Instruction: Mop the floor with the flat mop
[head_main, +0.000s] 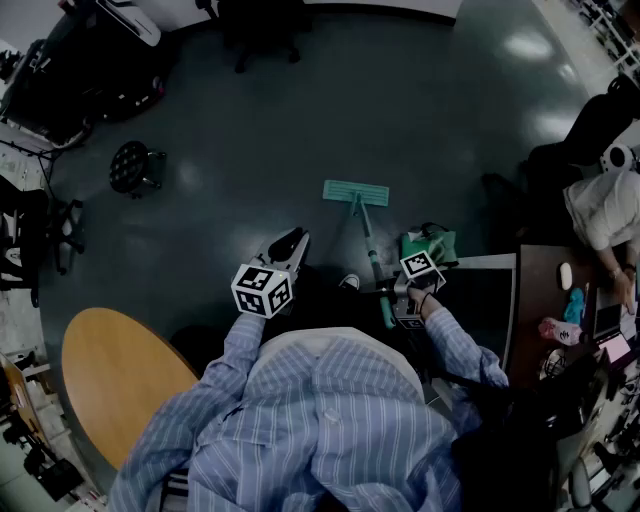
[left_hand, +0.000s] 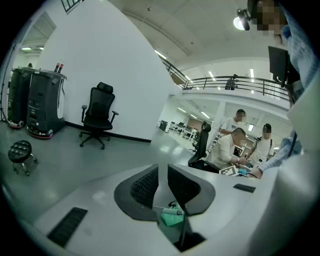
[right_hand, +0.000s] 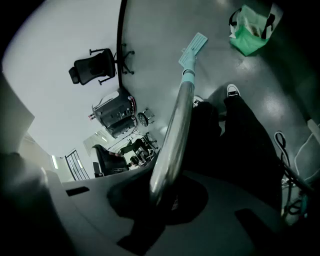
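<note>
The flat mop's teal head (head_main: 355, 192) lies flat on the dark floor ahead of me, and its handle (head_main: 372, 258) slants back toward my right side. My right gripper (head_main: 400, 292) is shut on that handle's upper part. In the right gripper view the shiny handle (right_hand: 172, 130) runs from between the jaws down to the head (right_hand: 193, 46). My left gripper (head_main: 292, 243) hangs left of the handle, apart from it. Its jaws stand a thin slit apart with nothing between them (left_hand: 162, 182).
A green bag (head_main: 432, 244) sits on the floor right of the handle. There is a round wooden table (head_main: 115, 380) at near left, a black stool (head_main: 135, 168), an office chair (head_main: 262, 32) far back, and a desk (head_main: 540, 290) with a seated person (head_main: 600, 210) at right. My shoe (head_main: 350, 283) is by the handle.
</note>
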